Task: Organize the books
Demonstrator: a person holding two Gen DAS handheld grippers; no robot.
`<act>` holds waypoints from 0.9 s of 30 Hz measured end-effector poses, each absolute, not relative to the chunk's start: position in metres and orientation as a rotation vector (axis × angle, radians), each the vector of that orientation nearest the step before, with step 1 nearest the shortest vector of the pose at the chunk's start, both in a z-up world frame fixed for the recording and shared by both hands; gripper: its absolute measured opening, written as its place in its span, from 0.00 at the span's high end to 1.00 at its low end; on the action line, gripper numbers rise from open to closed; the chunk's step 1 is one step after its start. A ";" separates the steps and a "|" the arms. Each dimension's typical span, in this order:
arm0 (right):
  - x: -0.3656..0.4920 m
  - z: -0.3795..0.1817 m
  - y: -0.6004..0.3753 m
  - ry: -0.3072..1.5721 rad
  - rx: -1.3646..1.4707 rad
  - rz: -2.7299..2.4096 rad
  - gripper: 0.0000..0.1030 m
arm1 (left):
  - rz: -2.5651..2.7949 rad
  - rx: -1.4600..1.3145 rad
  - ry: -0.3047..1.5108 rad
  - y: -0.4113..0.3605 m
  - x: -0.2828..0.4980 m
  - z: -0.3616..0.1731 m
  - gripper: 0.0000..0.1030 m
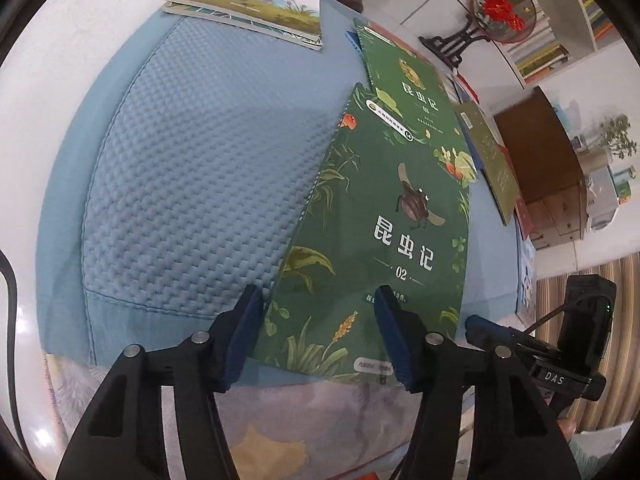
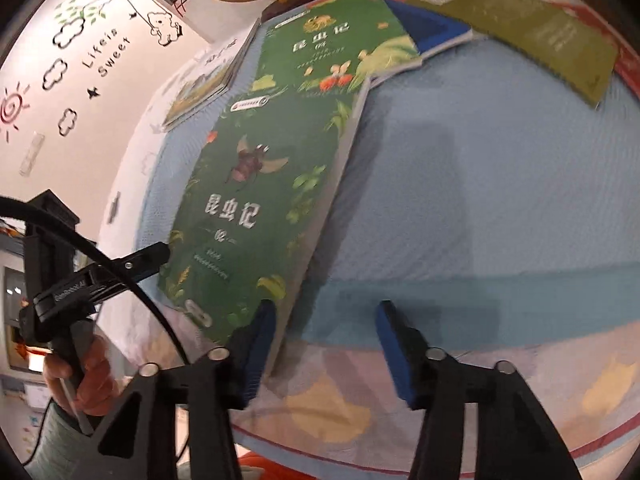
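The green insect book marked 02 (image 1: 384,216) was seen lying on the blue quilted cushion (image 1: 192,168), its near lower corner reaching between the two blue pads of the left gripper (image 1: 320,332). The left pad stood at the spine edge and the right pad over the cover; whether they pressed on the book could not be told, so a pinch was not confirmed. In the right wrist view the right gripper (image 2: 326,344) was spread, its left pad just beside the book's near right corner and its right pad over bare cushion, with nothing between them.

Beyond the left claw, a second green volume (image 1: 404,80) lay partly under the far end of the first. An olive book (image 2: 532,28) lay far right of the right claw, and a pale picture book (image 1: 256,4) far left of the left claw.

The book was judged to be a thin paperback: light, flexible, with a glossy and probably slippery cover. A hold near the spine, where stiffness is greatest, was judged best; a grip at a loose corner might let it sag or the cover fan open.
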State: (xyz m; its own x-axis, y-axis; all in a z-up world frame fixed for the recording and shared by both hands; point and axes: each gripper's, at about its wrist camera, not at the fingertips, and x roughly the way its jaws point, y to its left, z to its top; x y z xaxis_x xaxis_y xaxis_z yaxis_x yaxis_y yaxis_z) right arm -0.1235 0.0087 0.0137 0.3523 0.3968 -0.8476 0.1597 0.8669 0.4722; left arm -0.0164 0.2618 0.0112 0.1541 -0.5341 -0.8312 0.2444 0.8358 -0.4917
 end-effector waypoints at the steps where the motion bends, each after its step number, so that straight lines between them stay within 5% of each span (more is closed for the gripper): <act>1: -0.125 0.013 0.012 1.208 0.538 0.176 0.53 | -0.573 -0.269 1.306 0.263 -0.017 0.011 0.51; 10: -0.125 0.013 0.034 1.202 0.467 0.176 0.55 | -0.777 -0.346 1.264 0.247 -0.031 0.037 0.51; 14: -0.127 0.006 0.022 1.192 0.561 0.197 0.55 | -0.729 -0.281 1.334 0.238 -0.031 0.011 0.75; 27: -0.136 0.002 0.009 1.174 0.686 0.205 0.54 | -0.780 -0.304 1.384 0.206 -0.037 0.002 0.84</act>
